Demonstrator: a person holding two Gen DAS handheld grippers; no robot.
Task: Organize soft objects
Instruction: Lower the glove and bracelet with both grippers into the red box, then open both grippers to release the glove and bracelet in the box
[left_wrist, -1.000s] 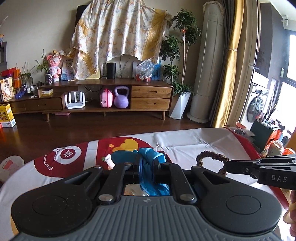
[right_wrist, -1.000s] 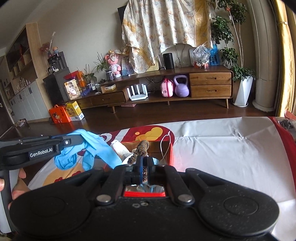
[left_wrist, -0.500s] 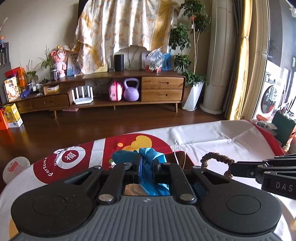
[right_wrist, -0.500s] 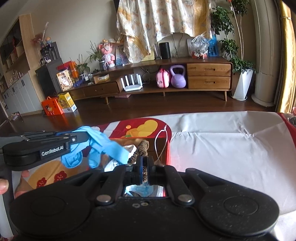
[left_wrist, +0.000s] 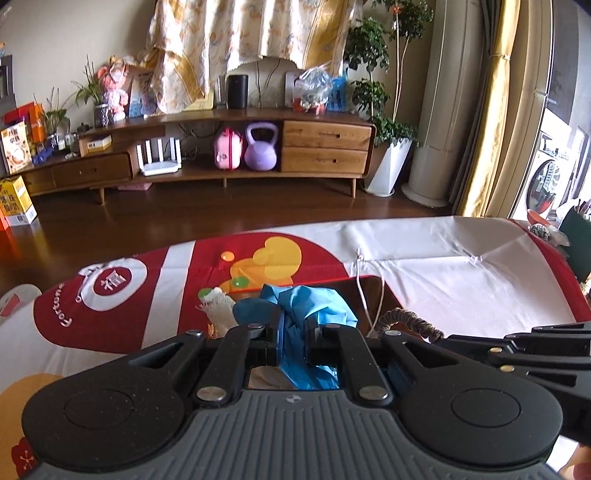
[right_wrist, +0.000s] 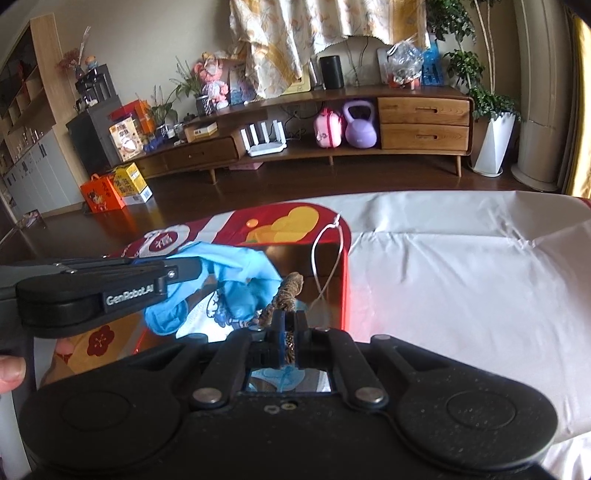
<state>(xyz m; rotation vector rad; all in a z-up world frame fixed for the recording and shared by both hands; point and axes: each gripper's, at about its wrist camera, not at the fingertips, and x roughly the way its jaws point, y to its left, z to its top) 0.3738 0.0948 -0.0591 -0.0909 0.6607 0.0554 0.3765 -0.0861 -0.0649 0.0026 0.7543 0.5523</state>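
Right wrist – scrunchie (right_wrist: 286, 295) upright in tool (right_wrist: 290, 332)

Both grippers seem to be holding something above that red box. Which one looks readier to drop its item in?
Probably the left gripper: its blue glove hangs over the red box.

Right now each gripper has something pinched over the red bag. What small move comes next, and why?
Probably lower the left gripper a little toward the red bag before opening. It is shut on the blue glove, which hangs above the bag's open mouth. The right gripper is shut on the brown scrunchie close beside it, so I'd move one at a time to avoid tangling.
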